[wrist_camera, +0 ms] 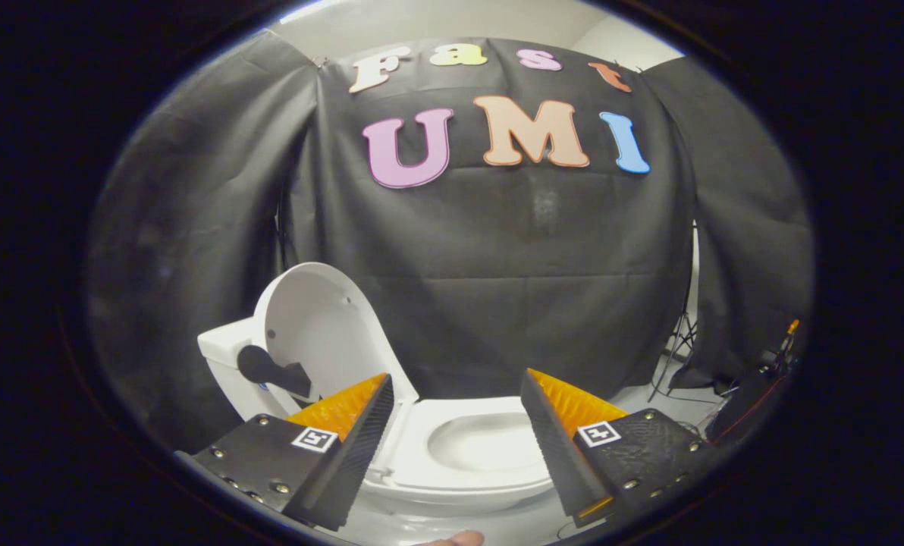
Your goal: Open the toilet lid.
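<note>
A white toilet [422, 462] stands just ahead of my fingers, against the black cloth wall. Its lid [317, 326] is raised and leans back against the white tank [221, 356], slightly beyond my left finger. The seat [414, 444] lies flat around the bowl opening [482, 444], which shows in the gap between my fingers. My gripper [458, 390] is open and holds nothing, with its fingers spread wide above the seat. A dark rounded shape [266, 369] lies over the lower part of the lid.
Black cloth walls close in the back and both sides. To the right on the pale floor stand a stand's thin legs [676, 353], cables and a dark device [755, 394]. A fingertip [459, 538] shows below the fingers.
</note>
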